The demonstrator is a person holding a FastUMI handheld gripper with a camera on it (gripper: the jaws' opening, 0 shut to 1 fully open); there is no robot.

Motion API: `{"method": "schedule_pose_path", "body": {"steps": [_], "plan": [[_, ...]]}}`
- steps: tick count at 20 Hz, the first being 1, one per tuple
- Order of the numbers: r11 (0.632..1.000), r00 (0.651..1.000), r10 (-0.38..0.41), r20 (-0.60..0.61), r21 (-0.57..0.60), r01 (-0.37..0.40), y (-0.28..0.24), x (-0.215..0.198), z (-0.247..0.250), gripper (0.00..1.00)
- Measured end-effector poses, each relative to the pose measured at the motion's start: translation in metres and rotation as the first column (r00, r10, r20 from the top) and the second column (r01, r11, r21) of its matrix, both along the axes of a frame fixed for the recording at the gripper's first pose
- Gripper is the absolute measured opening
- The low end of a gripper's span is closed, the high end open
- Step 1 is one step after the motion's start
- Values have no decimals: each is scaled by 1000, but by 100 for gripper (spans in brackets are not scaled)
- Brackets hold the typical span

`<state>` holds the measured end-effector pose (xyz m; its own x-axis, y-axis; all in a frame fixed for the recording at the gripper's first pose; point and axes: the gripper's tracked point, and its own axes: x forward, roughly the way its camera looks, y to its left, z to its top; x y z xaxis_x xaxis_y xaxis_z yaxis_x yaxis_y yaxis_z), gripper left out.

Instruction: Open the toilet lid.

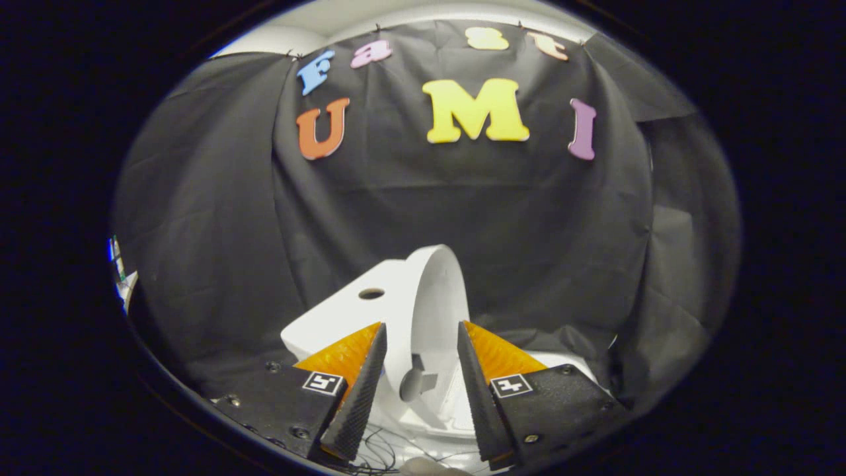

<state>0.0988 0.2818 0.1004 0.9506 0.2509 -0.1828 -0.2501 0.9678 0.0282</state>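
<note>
Gripper view: toilet lid (433, 297) raised, standing near upright and edge-on just ahead of the gripper (421, 334), leaning toward the white tank (344, 311) at its left. Fingers spread wide, holding nothing; lid rim and inner face visible in the gap between them, neither finger pressing on it. Small peg-like bumper (416, 383) on the lid's inner face, low between the fingers. Toilet bowl (456, 403) below and beyond the right finger. Black cloth wall (462, 218) close behind the tank.

Hazards from this position:

- Lid fall-back. Not clear whether the lid rests against the tank or stands just short of it; if short of balance, withdrawal lets it drop onto the bowl.
- Snagging. Left finger close to the lid edge; a sideways pull-out drags the lid forward and closes it.
- Over-push. Further forward pressure loads the hinge and drives the lid hard into the tank; possible knock or shift of the toilet.
- Cable catch. Thin dark wires (380, 456) low between the fingers; possibly loose, hard to tell at this distortion. Risk of hooking during retreat.

Recommended: straight rearward retreat, fingers kept apart, no lateral motion.
</note>
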Motion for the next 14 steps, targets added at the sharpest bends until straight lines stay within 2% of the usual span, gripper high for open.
{"method": "schedule_pose_path", "body": {"steps": [1,4,8,12,14], "plan": [[1000,999,9,44,11,-9,-5,-5,17,68],[999,988,-26,151,46,19,-44,-15,53,100],[995,967,-92,237,49,82,-98,-30,76,100],[994,950,-103,293,64,88,-144,-52,76,100],[990,941,-141,308,62,128,-172,-62,67,100]]}}
